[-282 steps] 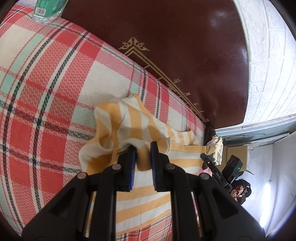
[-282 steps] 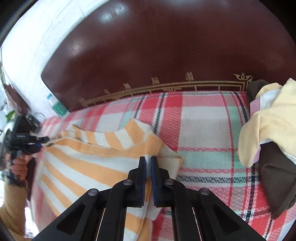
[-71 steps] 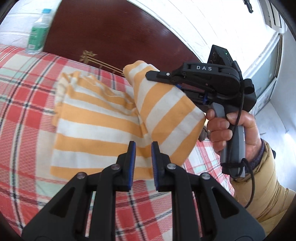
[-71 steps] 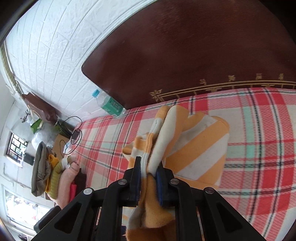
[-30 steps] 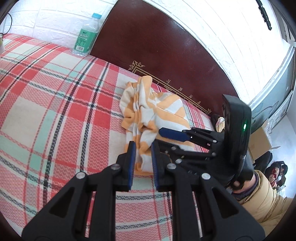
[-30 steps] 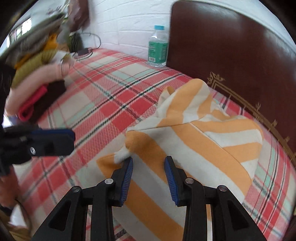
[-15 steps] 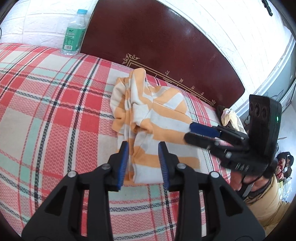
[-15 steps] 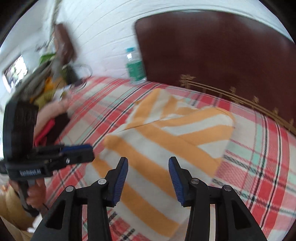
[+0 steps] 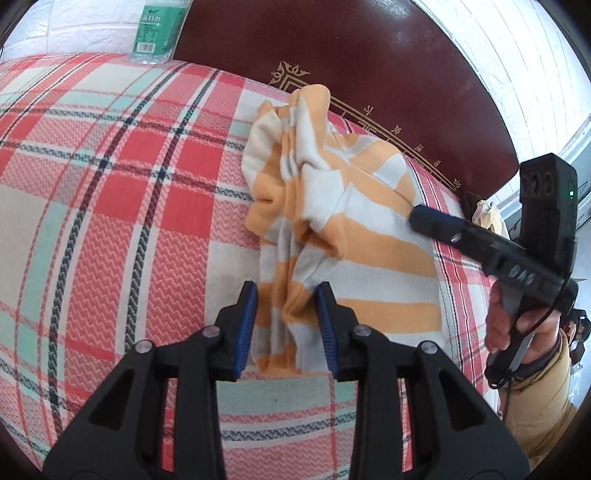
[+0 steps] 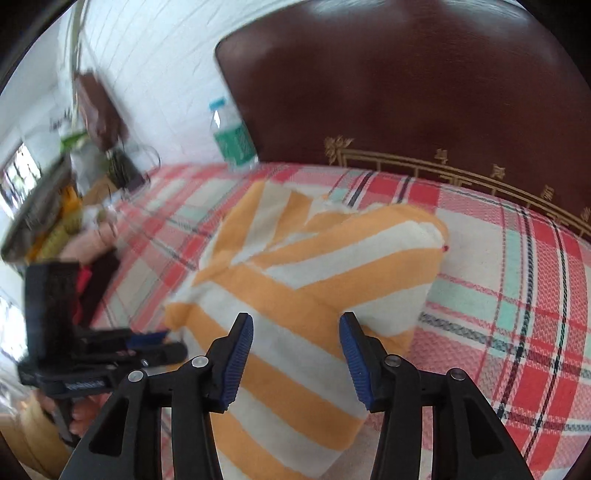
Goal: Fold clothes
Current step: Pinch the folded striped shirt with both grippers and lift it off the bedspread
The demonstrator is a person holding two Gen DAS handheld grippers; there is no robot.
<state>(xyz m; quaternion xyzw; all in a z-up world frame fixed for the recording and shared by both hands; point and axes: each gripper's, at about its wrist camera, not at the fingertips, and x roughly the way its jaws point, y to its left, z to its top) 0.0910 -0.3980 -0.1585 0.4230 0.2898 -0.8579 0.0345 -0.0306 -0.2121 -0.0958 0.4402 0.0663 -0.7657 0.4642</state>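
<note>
An orange-and-white striped garment (image 9: 347,221) lies folded and bunched on the red plaid bed cover (image 9: 110,206); it also shows in the right wrist view (image 10: 314,280). My left gripper (image 9: 286,325) is open, its blue pads on either side of the garment's rumpled near edge. My right gripper (image 10: 295,354) is open and empty just over the garment's flat near part. The right gripper's body (image 9: 491,243) shows in the left wrist view, over the garment's right side. The left gripper's body (image 10: 88,354) shows at the lower left of the right wrist view.
A dark brown headboard (image 9: 369,55) with gold trim runs behind the bed. A water bottle with a green label (image 9: 157,31) stands at the bed's far left corner; it also shows in the right wrist view (image 10: 232,140). A blurred pile of clothes (image 10: 55,221) lies at the left.
Both grippers have let go of the garment and opened wider. The left gripper has come closer to the garment's near edge. The right gripper has swung toward the headboard side.
</note>
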